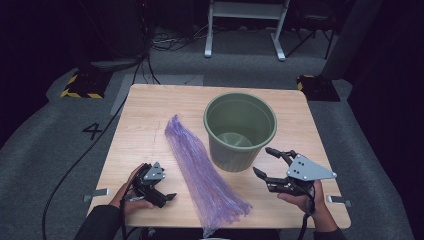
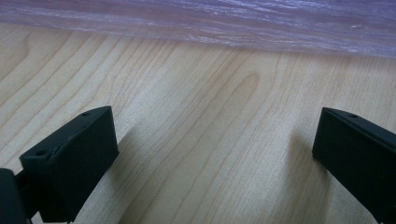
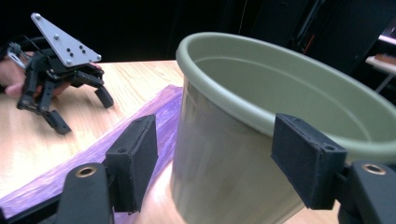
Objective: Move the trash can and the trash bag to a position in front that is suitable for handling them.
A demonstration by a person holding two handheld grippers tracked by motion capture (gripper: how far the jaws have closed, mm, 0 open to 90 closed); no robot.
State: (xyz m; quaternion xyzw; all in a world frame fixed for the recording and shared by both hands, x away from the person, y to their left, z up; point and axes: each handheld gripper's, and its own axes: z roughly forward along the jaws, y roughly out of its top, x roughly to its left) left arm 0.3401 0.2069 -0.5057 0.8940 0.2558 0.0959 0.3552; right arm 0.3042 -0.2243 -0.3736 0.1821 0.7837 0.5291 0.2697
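A: Green bin (image 1: 240, 131) stands upright on the table (image 1: 145, 115), toward the far right; purple plastic bag (image 1: 202, 170) lies flat just left of it, running to the near edge.

B: Grippers?

A: Right gripper (image 1: 270, 162) — fingers wide apart, nothing held, aimed at the bin's near wall. Left gripper (image 1: 159, 192) low over bare wood beside the bag, fingers (image 2: 70, 163) also spread, empty.

B: Advice for the step?

A: Likely lining the bin. Steady the rim with the right — one finger inside, one outside — and pinch only the bag's top layer with the left.
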